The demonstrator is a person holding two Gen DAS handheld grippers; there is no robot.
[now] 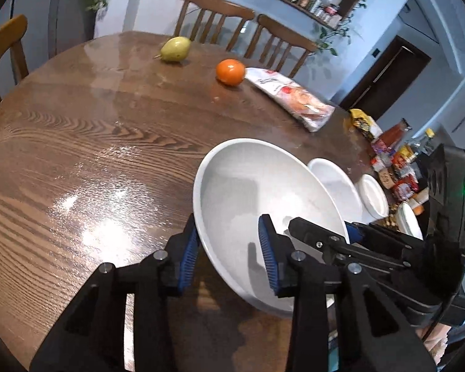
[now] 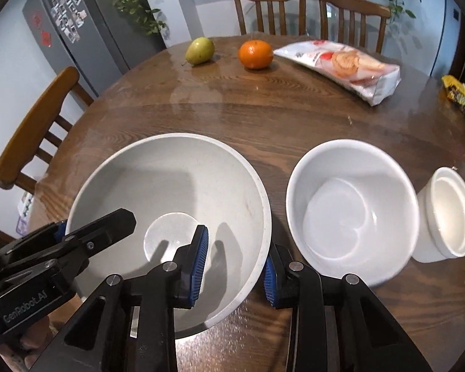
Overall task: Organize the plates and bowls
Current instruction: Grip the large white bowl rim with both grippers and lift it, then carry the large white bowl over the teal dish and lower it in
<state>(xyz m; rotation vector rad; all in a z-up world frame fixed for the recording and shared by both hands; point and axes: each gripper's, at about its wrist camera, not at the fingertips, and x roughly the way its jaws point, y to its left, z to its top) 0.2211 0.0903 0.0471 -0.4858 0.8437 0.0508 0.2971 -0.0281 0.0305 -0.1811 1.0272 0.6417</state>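
While both grippers straddle its rim, the large white round ceramic bowl [image 2: 183, 192] sits at the near left of the round brown wooden table [image 2: 263, 111], glossy and empty, with a flat circular base and faint specks on its inner wall. The left gripper [image 1: 229, 248] has one blue-padded finger outside the bowl's left wall and one inside; the pads look close to the wall, but I cannot tell whether they press it. The right gripper [image 2: 234, 266] straddles the bowl's right rim the same way, jaws spread, contact unclear. Just beside the bowl to the right stands a medium white deep bowl [image 2: 353, 204], and next to that a small white ramekin [image 2: 448, 217]. Across the table's far side lie a green pear [image 2: 200, 50], an orange tangerine [image 2: 255, 54] and a white plastic snack bag [image 2: 344, 66].
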